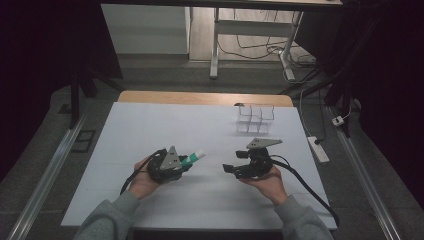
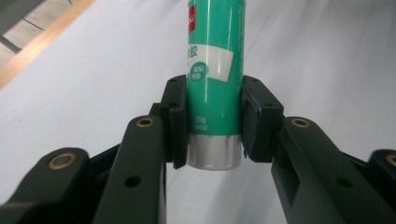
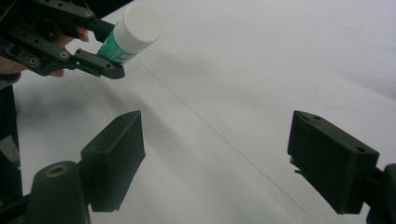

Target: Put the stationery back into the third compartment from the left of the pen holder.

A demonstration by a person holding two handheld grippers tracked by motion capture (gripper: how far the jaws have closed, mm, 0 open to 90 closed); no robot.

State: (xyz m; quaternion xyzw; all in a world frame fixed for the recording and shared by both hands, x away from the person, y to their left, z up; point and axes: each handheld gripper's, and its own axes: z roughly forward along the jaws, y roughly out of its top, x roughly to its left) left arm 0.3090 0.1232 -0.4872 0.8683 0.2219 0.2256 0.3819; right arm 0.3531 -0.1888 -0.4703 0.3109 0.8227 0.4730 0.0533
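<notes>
A green glue stick with a white cap and a silver base is clamped between the jaws of my left gripper, pointing right toward the other hand. In the high view the glue stick sticks out of that gripper above the white table. My right gripper is held a short way to the right, facing left, its jaws wide apart with nothing between them. In the right gripper view the glue stick's white cap and the left gripper show at the upper left, beyond the right gripper.
A clear plastic organiser with several compartments stands at the back right of the white table. A white power strip lies off the table's right edge. Cables trail from both grippers toward the front.
</notes>
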